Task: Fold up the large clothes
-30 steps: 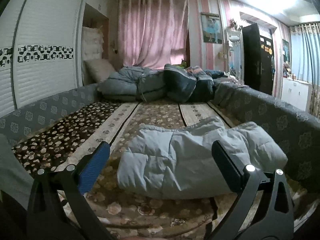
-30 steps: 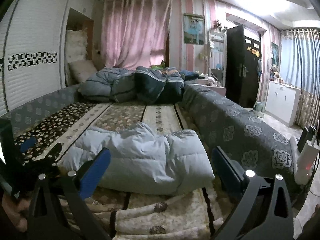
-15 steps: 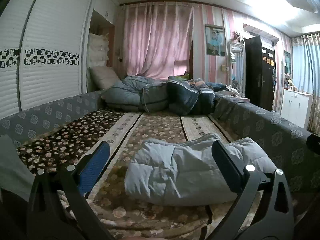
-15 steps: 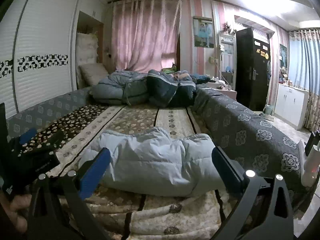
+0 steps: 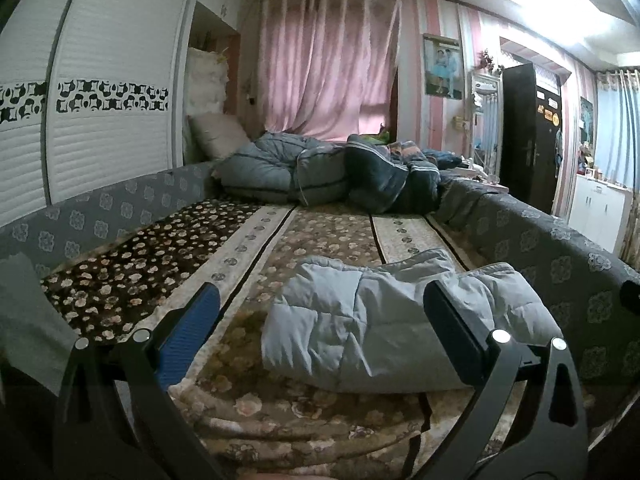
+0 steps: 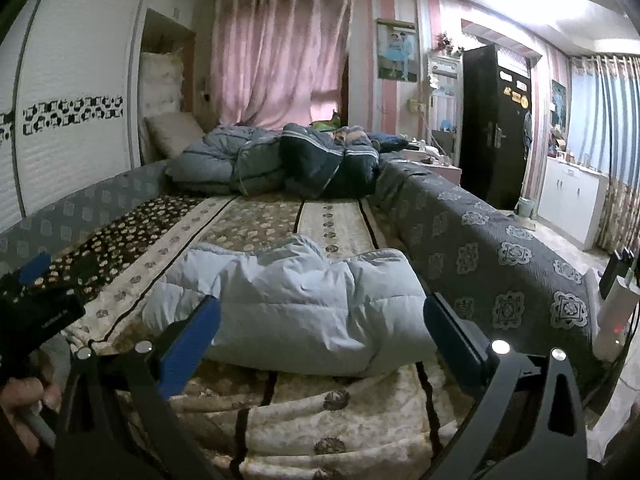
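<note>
A light blue padded jacket [image 5: 384, 320] lies folded into a thick bundle on the floral bed cover [image 5: 320, 236]; it also shows in the right wrist view [image 6: 296, 300]. My left gripper [image 5: 320, 320] is open and empty, held back from the bundle's near edge. My right gripper [image 6: 320, 324] is open and empty, also short of the bundle. The left gripper's body shows at the left edge of the right wrist view [image 6: 36, 304], held in a hand.
Rumpled blue-grey quilts [image 5: 320, 168] and a pillow [image 5: 218, 136] lie at the head of the bed. A grey patterned cover [image 6: 500, 248] drapes the bed's right side. A wardrobe [image 5: 100, 100] stands on the left, a dark door [image 6: 496, 120] and white cabinet [image 6: 568, 196] on the right.
Both grippers have drawn back and risen from the folded jacket, which now looks smaller and lower in both views. The jacket has not moved. Both stay open.
</note>
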### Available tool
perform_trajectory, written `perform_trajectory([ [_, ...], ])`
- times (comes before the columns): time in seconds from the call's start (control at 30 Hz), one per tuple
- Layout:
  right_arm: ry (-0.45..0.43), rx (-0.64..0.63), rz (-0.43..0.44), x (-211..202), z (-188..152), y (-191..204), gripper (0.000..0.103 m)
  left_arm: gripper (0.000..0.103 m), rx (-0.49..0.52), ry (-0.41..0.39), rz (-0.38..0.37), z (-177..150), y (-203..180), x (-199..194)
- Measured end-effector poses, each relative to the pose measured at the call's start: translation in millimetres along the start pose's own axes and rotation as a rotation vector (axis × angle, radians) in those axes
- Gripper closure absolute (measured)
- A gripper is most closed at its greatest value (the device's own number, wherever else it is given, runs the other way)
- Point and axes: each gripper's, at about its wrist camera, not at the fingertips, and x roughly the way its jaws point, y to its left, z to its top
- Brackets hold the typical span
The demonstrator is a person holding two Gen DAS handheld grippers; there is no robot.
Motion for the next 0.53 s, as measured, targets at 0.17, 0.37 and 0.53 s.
perform_trajectory([
  [0.17,-0.004,0.017,0.006,0.8,-1.1,-2.3,0.002,0.003,-0.009,-0.006,0.001,2.0,0.1,-1.8],
  [0.37,-0.004,0.032,0.030,5.1,-4.0,-2.1,0.002,0.003,-0.012,-0.001,-0.013,-0.6,-2.7,-0.7],
  [0.53,0.001,0.024,0.047,10.1,-4.0,4.1,0.002,0.003,-0.061,-0.003,-0.032,2.9,-2.8,2.6],
])
